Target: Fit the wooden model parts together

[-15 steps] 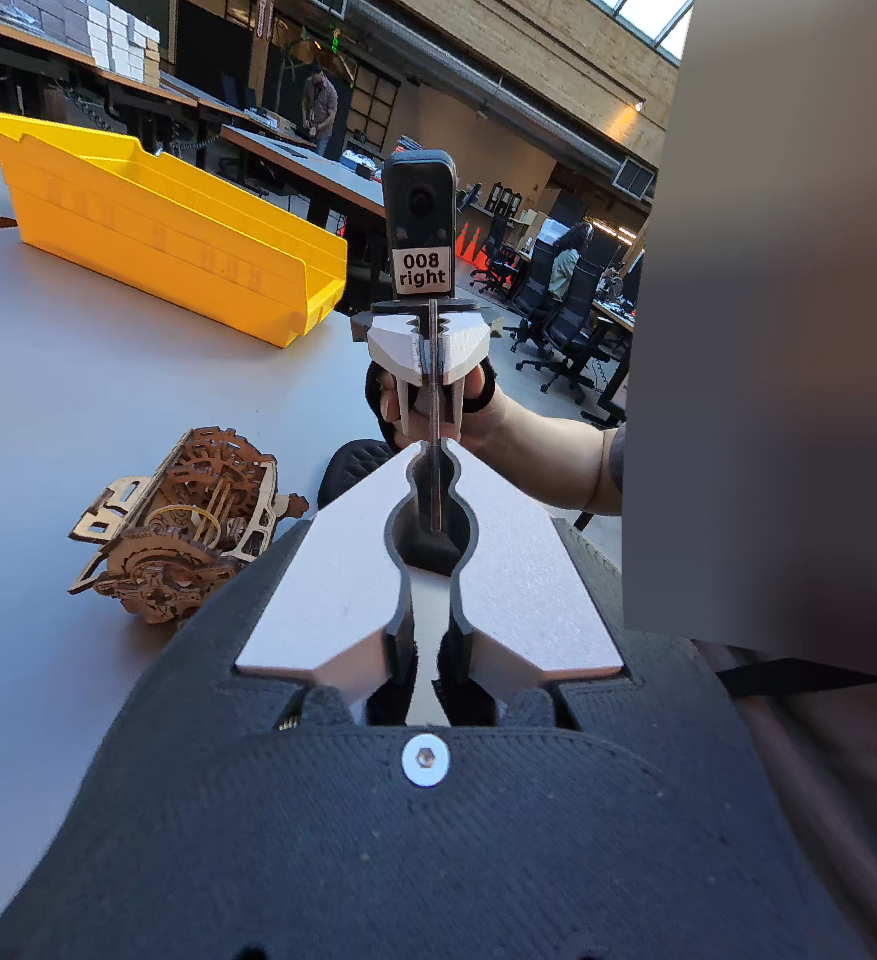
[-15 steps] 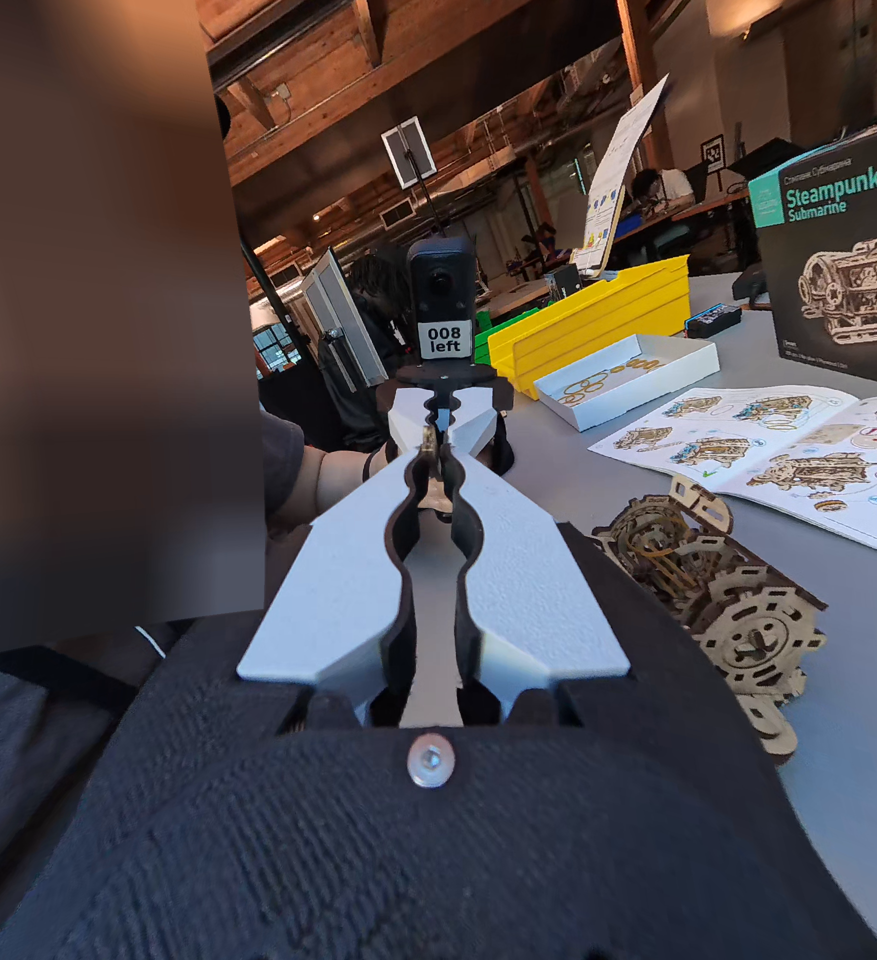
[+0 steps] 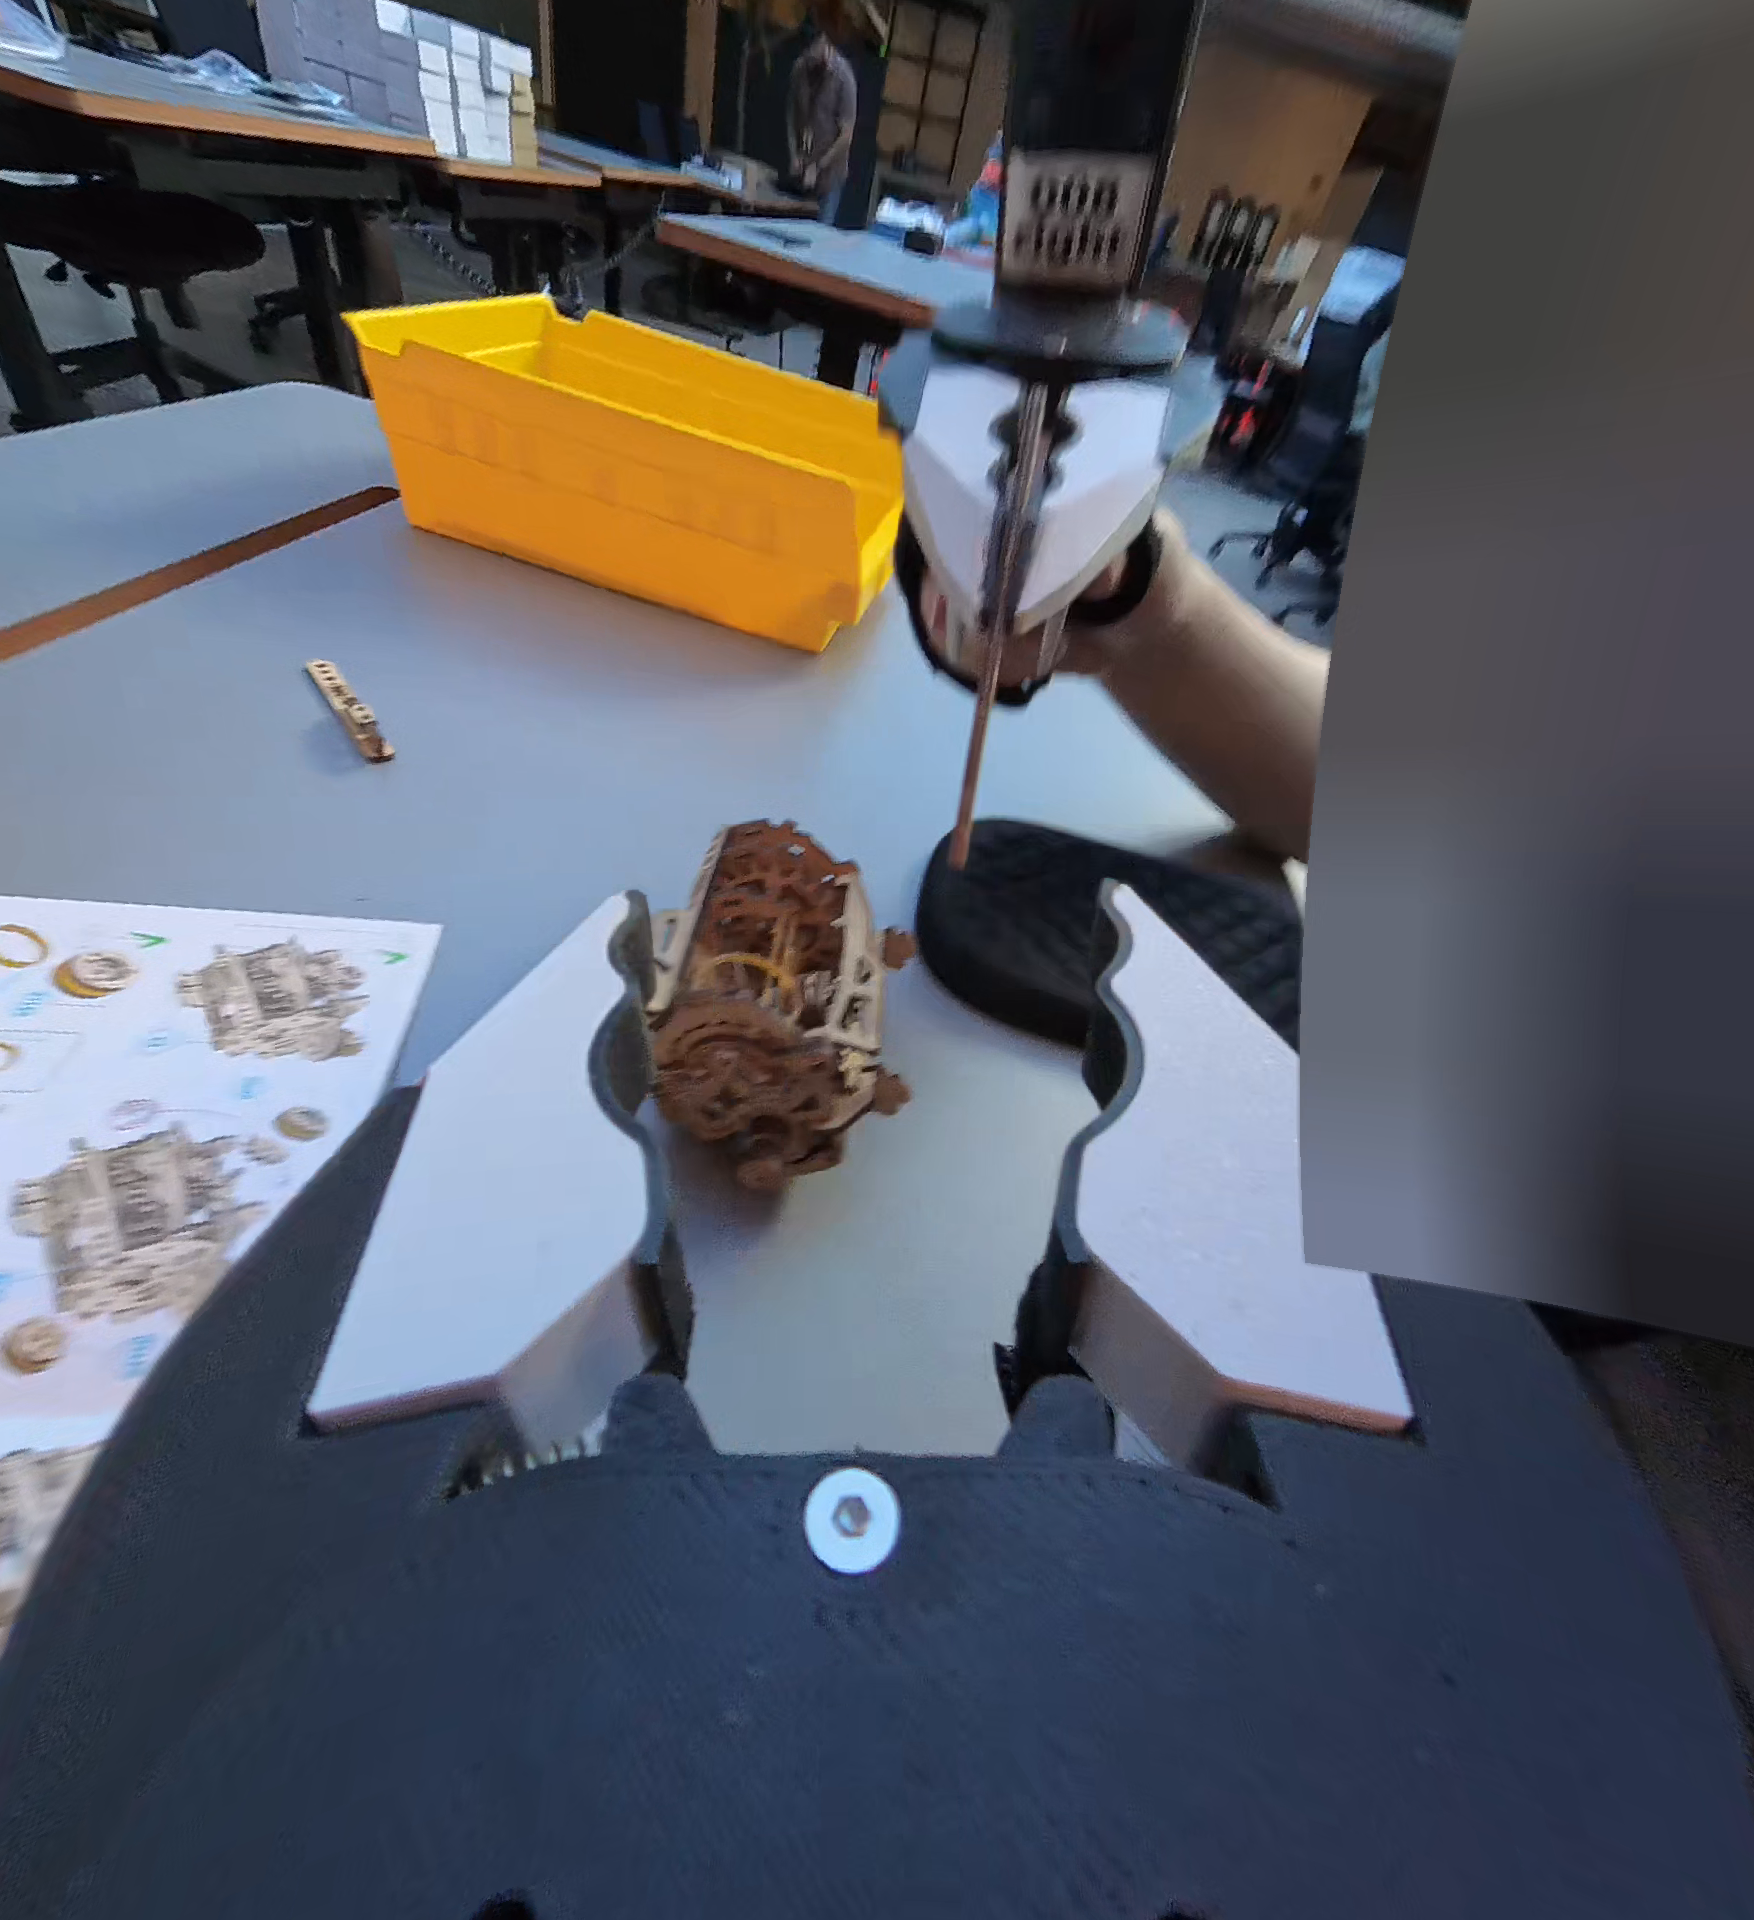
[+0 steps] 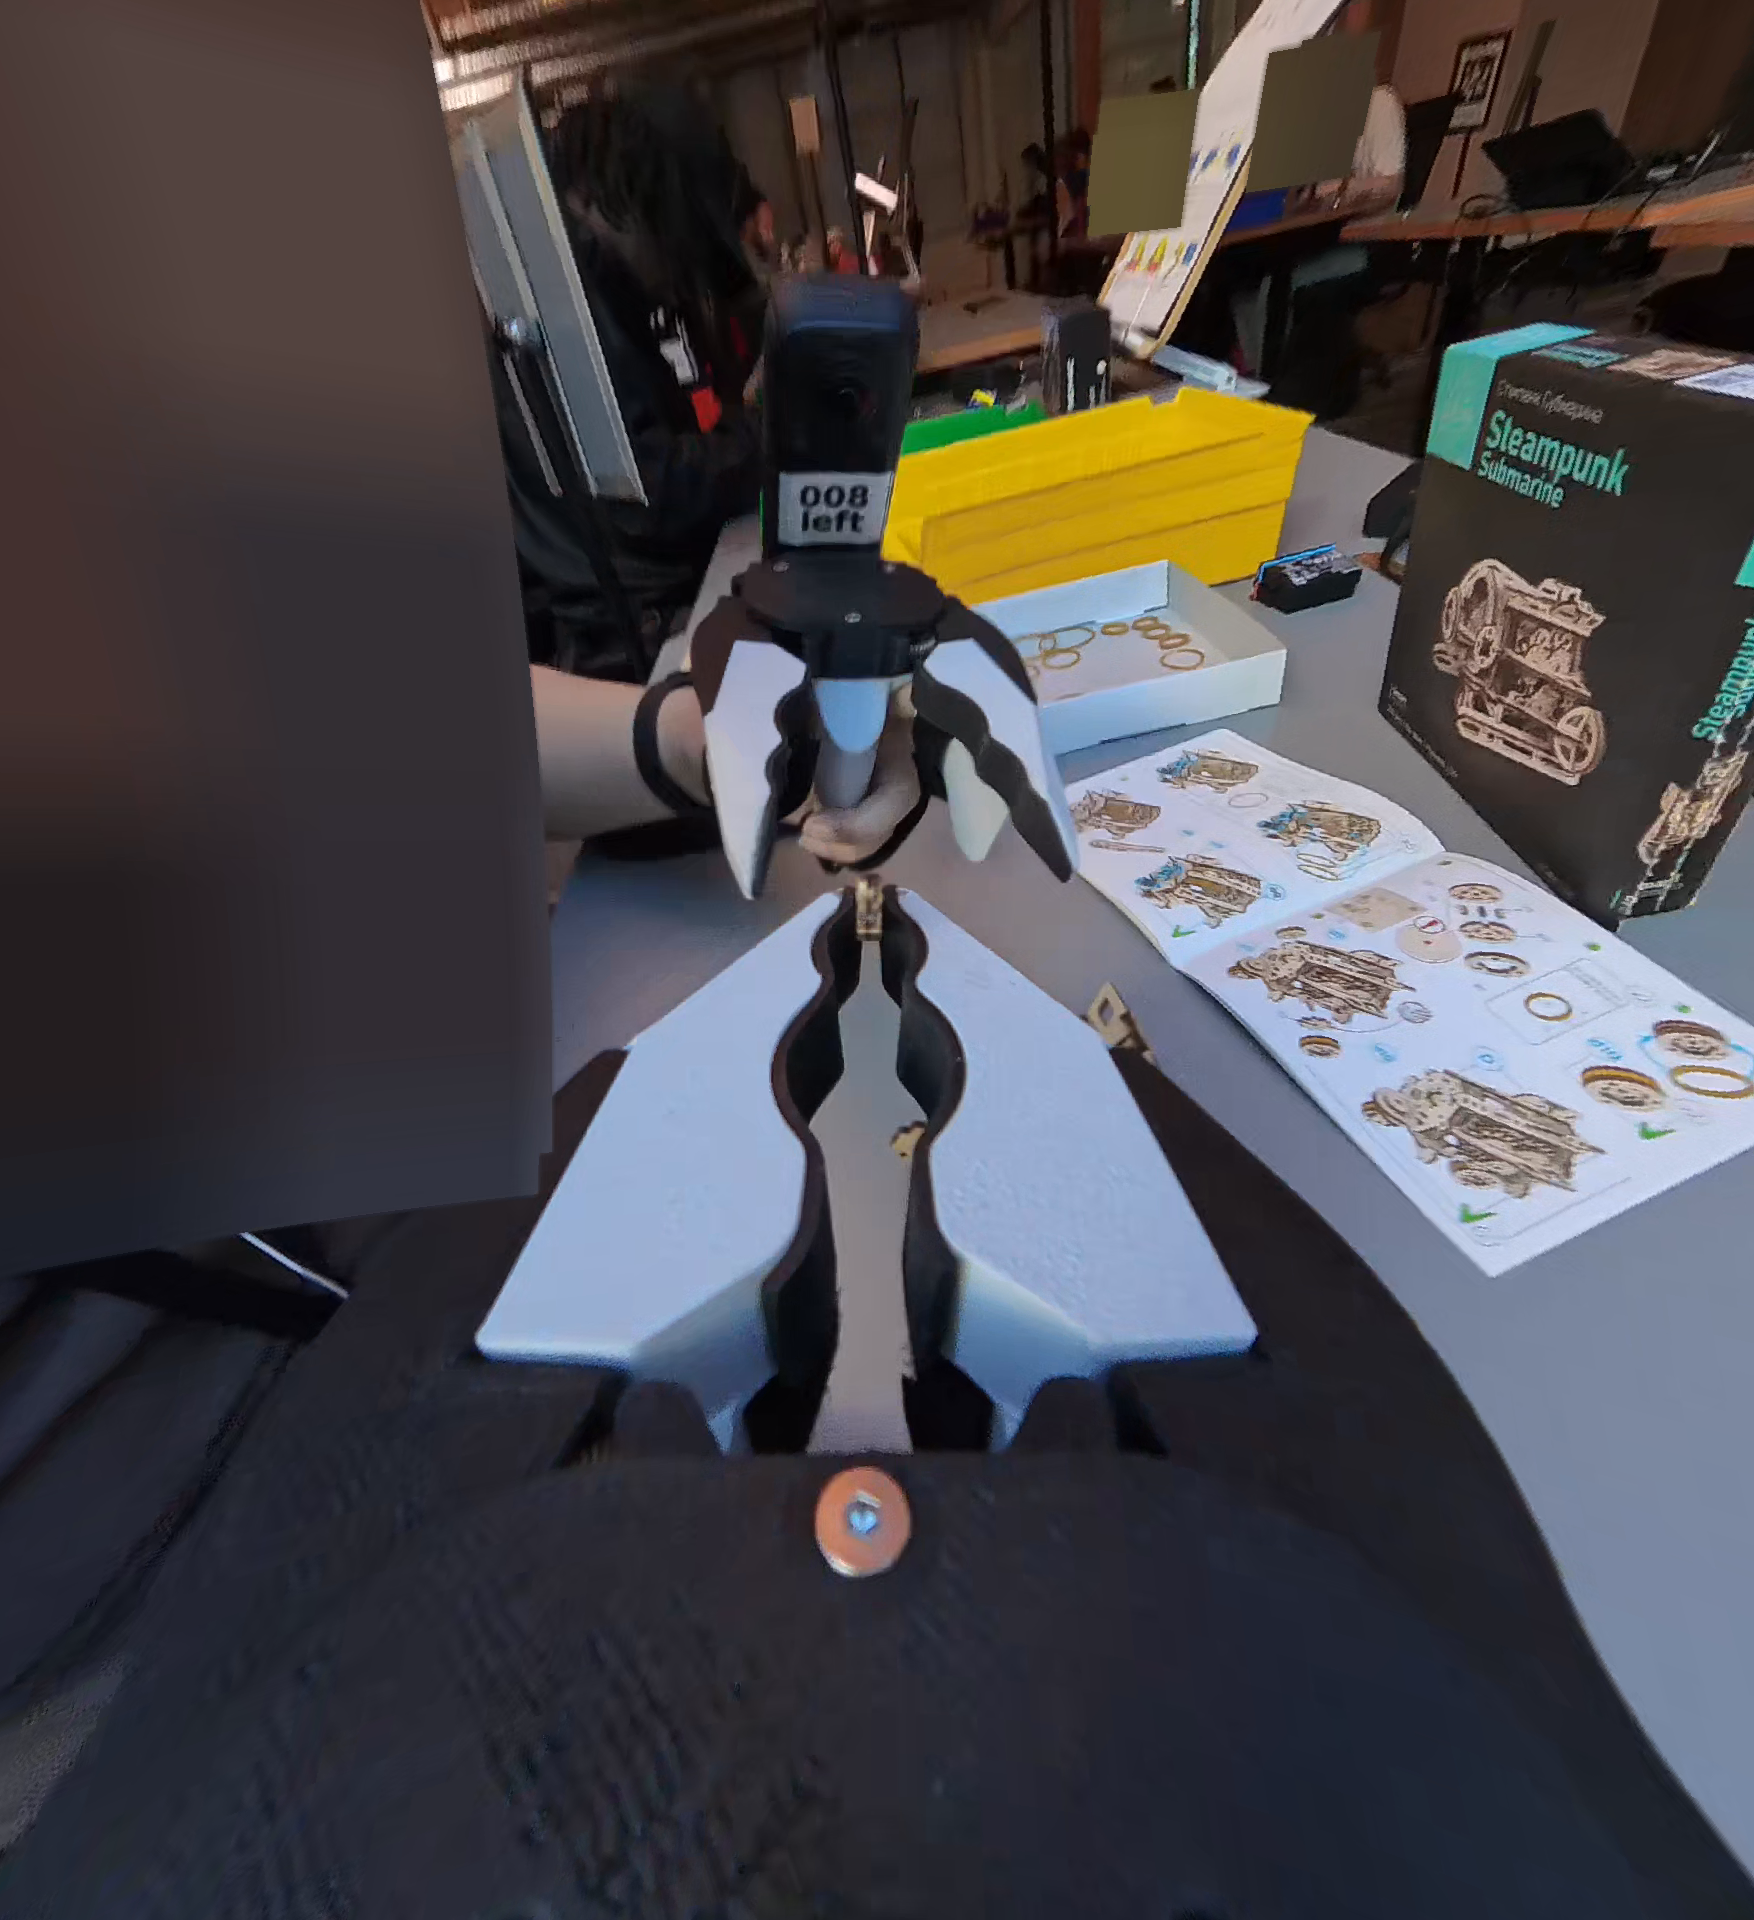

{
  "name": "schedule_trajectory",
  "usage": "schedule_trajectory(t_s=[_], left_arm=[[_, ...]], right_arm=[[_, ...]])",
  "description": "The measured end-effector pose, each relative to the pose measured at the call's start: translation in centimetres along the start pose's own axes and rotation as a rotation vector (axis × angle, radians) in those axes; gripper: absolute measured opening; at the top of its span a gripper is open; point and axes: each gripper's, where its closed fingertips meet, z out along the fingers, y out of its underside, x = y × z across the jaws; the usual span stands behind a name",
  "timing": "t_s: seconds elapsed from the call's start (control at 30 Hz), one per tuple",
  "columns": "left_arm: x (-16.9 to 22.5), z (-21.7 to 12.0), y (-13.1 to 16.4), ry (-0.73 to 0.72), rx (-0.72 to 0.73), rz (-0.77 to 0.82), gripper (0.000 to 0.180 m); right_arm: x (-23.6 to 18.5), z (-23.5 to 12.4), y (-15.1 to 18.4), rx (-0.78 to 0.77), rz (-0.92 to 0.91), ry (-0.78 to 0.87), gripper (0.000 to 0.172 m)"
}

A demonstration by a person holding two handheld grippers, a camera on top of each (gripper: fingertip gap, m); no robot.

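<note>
In the left wrist view the left gripper (image 3: 868, 1023) has its jaws spread wide and released around the wooden model (image 3: 769, 1023), which rests on the grey tabletop (image 3: 592, 727); it looks light, stiff and brittle, so the solid side frames seem safer to take than the gears. The yellow bin (image 3: 624, 478) and booklet (image 3: 125, 1091) lie apart. In the right wrist view the right gripper (image 4: 868, 920) is clenched on a thin wooden strip (image 4: 866, 914), likely easy to snap; the box (image 4: 1621, 623) stands clear

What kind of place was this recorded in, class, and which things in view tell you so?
Probably a shared workshop or makerspace: rows of long workbenches behind, yellow parts bins on the grey table, and a model-kit box beside an open instruction booklet.
</note>
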Motion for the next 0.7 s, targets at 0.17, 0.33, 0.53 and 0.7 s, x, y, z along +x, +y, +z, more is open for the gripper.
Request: schedule_trajectory(t_s=[0.17, 0.33, 0.53, 0.7], left_arm=[[-3.1, 2.3, 3.2, 0.063, -0.153, 0.057, 0.102], [-3.3, 4.3, 5.0, 0.150, -0.185, 0.039, 0.115], [-3.3, 4.9, 5.5, 0.164, -0.202, 0.030, 0.105], [-3.1, 4.8, 5.3, 0.177, -0.190, 0.032, 0.092]], right_arm=[[3.1, 1.3, 1.0, -0.298, -0.094, -0.007, 0.000], [3.8, 2.0, 3.1, -0.383, -0.076, -0.039, 0.000], [4.1, 2.0, 4.3, -0.390, -0.027, -0.097, 0.001], [4.7, 2.0, 4.1, -0.389, -0.029, -0.092, 0.001]])
